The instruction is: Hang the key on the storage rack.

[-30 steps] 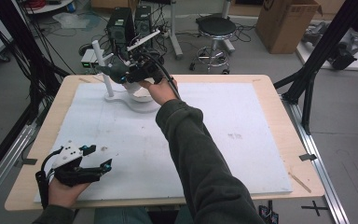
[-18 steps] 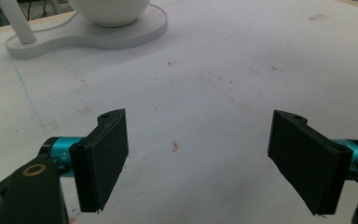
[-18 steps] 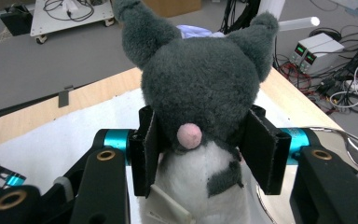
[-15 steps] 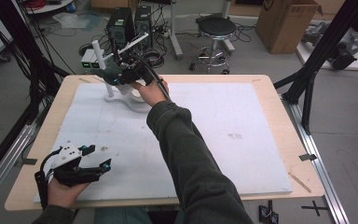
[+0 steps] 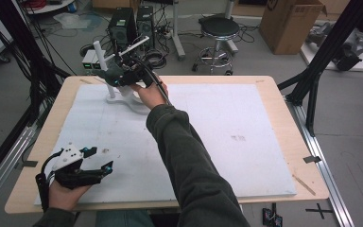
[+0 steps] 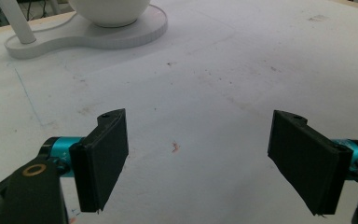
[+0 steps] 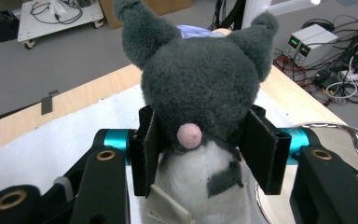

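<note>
A grey and white plush toy (image 7: 200, 88) with two ears and a pink spot sits squeezed between the pads of my right gripper (image 7: 205, 154). From above, that gripper (image 5: 118, 78) hovers at the table's far left with the plush toy (image 5: 108, 74) just over a white stand (image 5: 123, 98) that carries a bowl and an upright post (image 5: 101, 61). A shiny bowl rim (image 7: 354, 140) shows close under the toy. My left gripper (image 5: 101, 158) rests near the front left edge, jaws wide apart and empty (image 6: 200, 163). The white bowl (image 6: 109, 11) lies far ahead of it.
A white foam board (image 5: 227, 123) covers the wooden table (image 5: 283, 90). Black frame legs (image 5: 312, 80) stand at both sides. On the floor beyond are a stool (image 5: 220, 28), computer towers (image 5: 123, 23), a cardboard box (image 5: 288, 23) and cables.
The right hand has carried the plush toy leftward and slightly lower, toward the stand's post. The left gripper has stayed where it was.
</note>
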